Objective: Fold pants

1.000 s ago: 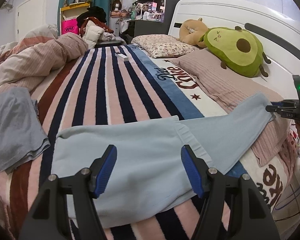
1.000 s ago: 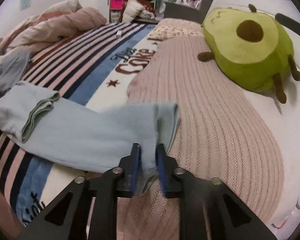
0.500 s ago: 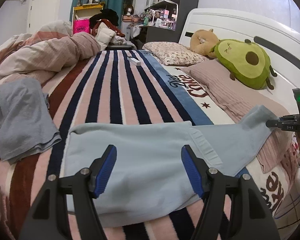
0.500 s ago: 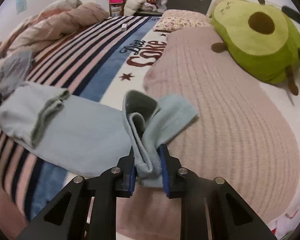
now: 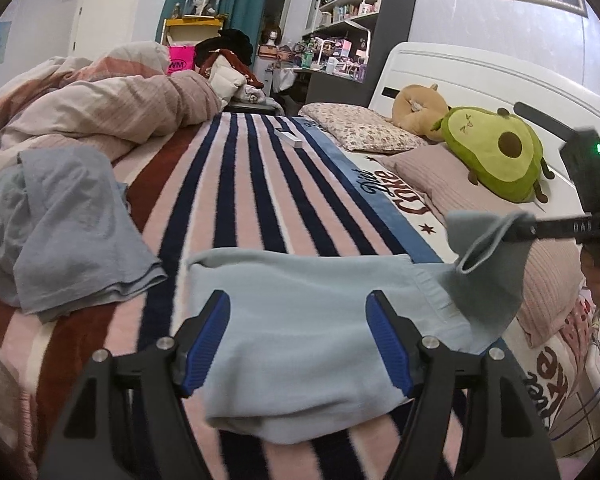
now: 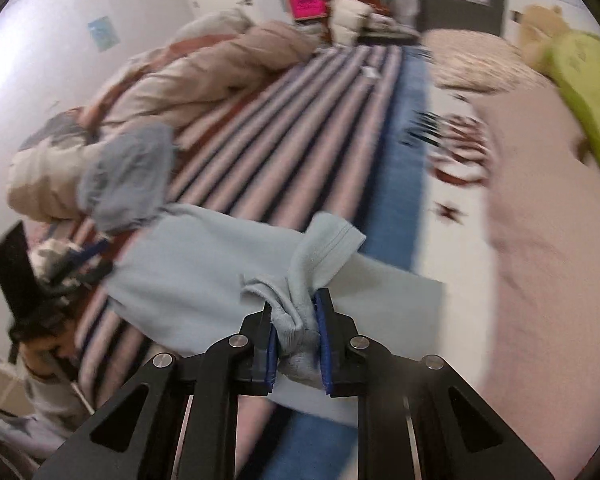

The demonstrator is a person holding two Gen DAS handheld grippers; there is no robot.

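Light blue pants (image 5: 292,276) lie across the striped blanket (image 5: 236,200) on the bed. My left gripper (image 5: 298,300) hovers over the waist end; its jaws are opening, and the cloth lies under them without being pinched. In the left wrist view my right gripper (image 5: 516,230) comes in from the right, holding the leg end up off the bed. Its own view shows the right gripper (image 6: 294,308) with jaws closing, blue pads pressing a bunched hem of the pants (image 6: 204,264). The left gripper (image 6: 80,260) shows at that view's left edge.
A grey-blue garment (image 5: 72,232) lies crumpled on the left, below a heaped duvet (image 5: 112,108). A pink pillow (image 5: 440,176), an avocado plush (image 5: 496,156) and the white headboard (image 5: 460,72) fill the right. A small white box (image 5: 288,138) lies far up the blanket.
The right gripper has lifted the leg end off the pink pillow and carried it left, over the pants toward the waist. The left gripper has shifted across the waist end.
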